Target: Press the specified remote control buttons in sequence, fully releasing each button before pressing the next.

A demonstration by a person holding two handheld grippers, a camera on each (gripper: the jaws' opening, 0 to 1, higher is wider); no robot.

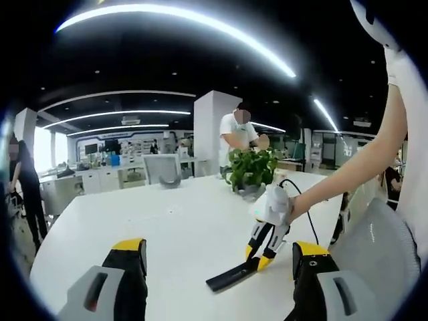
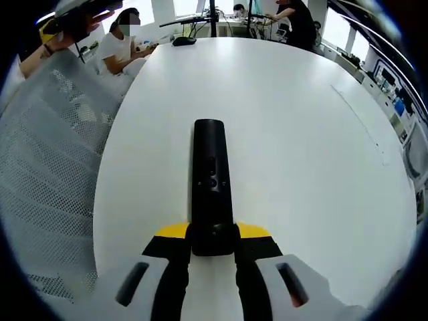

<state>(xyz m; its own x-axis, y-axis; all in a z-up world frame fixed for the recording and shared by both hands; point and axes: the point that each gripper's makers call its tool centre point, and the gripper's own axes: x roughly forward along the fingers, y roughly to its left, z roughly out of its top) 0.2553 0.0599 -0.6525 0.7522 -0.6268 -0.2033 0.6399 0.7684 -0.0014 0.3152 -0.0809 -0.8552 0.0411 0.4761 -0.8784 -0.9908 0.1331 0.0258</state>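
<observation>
Gripping the remote only by its near end, the right gripper could let it droop or twist under a button press, since the far end sticks out over the table unsupported. Its jaws pinch the remote's sides. The left gripper hangs spread and empty above the table, touching nothing, the plant well beyond

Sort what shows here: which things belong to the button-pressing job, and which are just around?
Job:
- black remote control, held at its near end between the right gripper jaws, far end resting on the table
- left gripper, open, holding nothing

Just around:
- potted plant on the table
- mesh chair
- people in the office behind
</observation>
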